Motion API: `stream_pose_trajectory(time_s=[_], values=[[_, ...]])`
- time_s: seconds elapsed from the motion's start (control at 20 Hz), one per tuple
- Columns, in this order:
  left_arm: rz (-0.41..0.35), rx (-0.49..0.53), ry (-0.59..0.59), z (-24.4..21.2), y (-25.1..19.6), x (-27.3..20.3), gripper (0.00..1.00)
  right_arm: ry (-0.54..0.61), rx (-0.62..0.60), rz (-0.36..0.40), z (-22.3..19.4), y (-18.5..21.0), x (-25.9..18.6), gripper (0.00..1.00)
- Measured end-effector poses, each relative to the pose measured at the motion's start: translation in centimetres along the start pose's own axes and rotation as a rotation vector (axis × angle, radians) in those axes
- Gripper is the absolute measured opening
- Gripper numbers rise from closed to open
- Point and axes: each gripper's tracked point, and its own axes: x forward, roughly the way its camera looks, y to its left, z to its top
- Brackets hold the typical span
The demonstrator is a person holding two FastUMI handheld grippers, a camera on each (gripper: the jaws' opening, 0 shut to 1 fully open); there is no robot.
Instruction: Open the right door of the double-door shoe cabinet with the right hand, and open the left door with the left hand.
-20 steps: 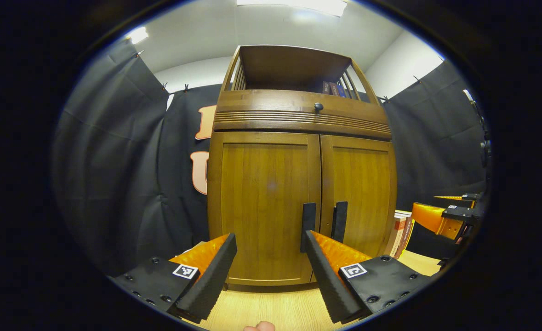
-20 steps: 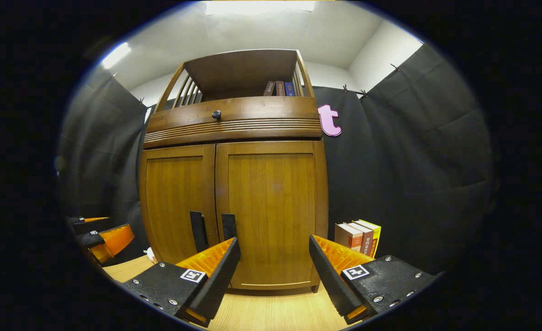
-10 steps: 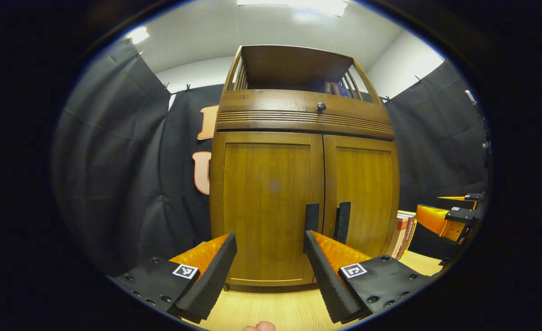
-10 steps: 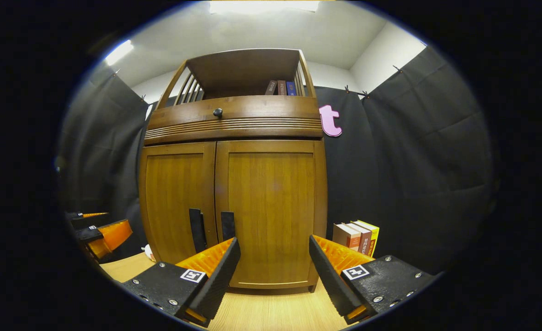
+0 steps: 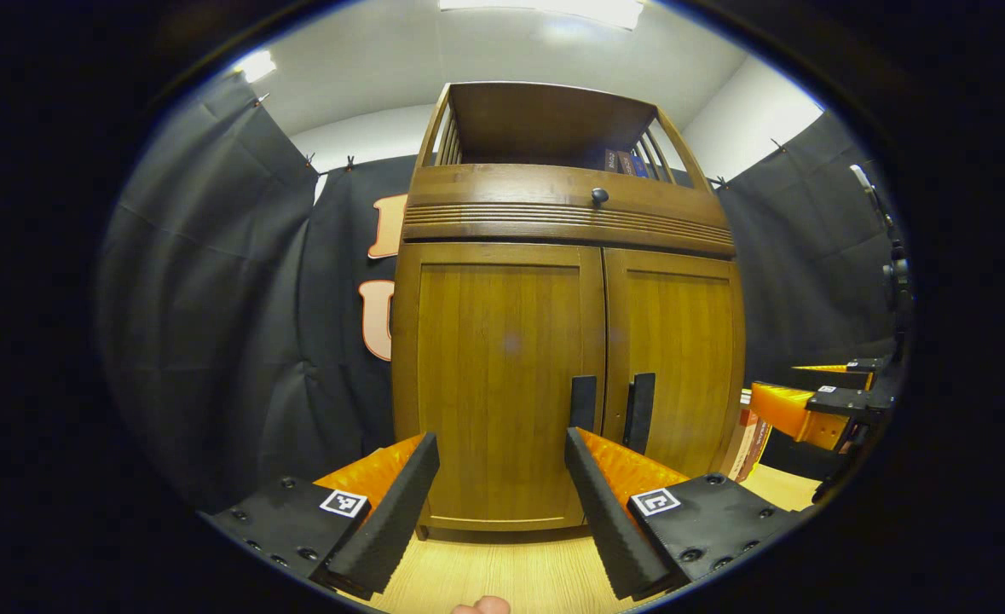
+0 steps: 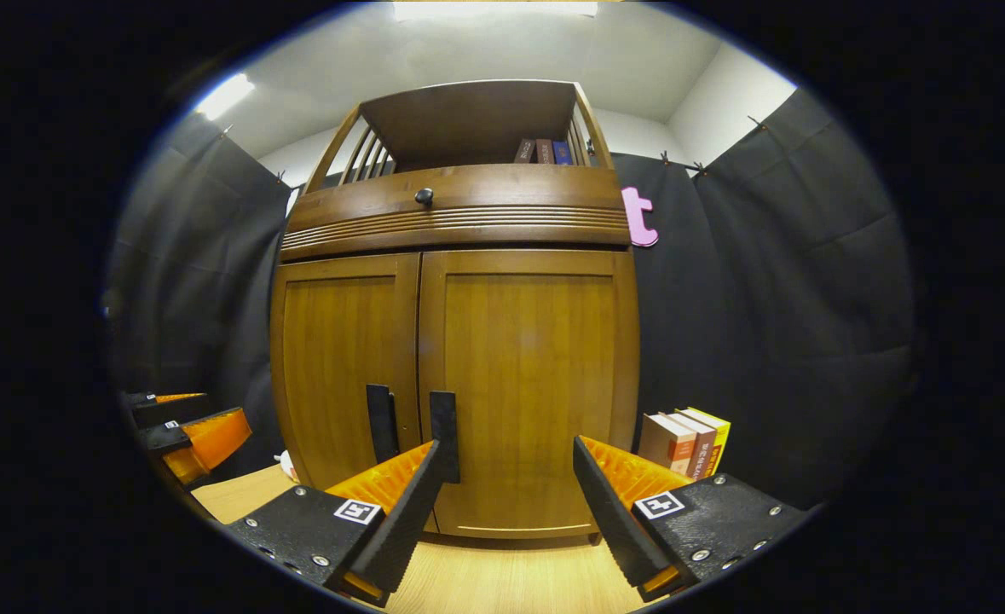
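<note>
Black cloth walls close in the booth on all sides, with a white ceiling above and a pale wooden desk below. On that desk stands the shoe cabinet, a tall piece of brown wood and by far the largest thing present. Its left door and right door are both shut, meeting at a narrow centre seam. Each door carries a dark vertical handle beside that seam: the left handle and the right handle. Above the doors runs a ribbed drawer front with a small dark knob. Over that sits an open shelf with slatted sides, holding a few upright books at its right end (their spines too small to tell apart). A second row of books stands on the desk, just beside the cabinet's right side.

Seen in the left gripper view, the left hand-held gripper has its fingers spread wide, holding nothing, pointed at the left door. The right hand-held gripper is likewise spread and empty, with one finger near the right handle; whether it touches cannot be told.
</note>
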Motion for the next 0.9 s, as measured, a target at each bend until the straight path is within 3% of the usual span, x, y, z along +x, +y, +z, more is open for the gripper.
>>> stream_pose_trajectory(time_s=[0.15, 0.2, 0.4, 0.8, 0.85, 0.9], values=[[0.001, -0.006, 0.001, 0.0, 0.0, 0.0, 0.94, 0.013, -0.006, 0.042, -0.8, 1.9, 2.8, 0.97], [0.003, -0.006, 0.003, 0.0, 0.1, 0.0, 0.94, 0.020, -0.005, 0.057, -1.2, 2.6, 3.7, 0.93], [0.024, -0.008, -0.004, 0.3, 0.3, -0.3, 0.96, 0.060, -0.006, 0.092, -3.4, 4.7, 7.4, 0.93], [0.072, 0.015, -0.003, 0.3, 1.4, -0.4, 0.94, 0.125, -0.005, 0.073, -7.0, 5.0, 14.2, 0.93], [0.075, 0.013, -0.001, 0.2, 1.6, -0.4, 0.94, 0.128, 0.002, 0.073, -7.1, 5.1, 14.4, 0.98], [0.077, 0.011, -0.001, 0.0, 1.7, -0.2, 0.94, 0.128, 0.007, 0.070, -7.2, 5.1, 14.8, 0.92]])
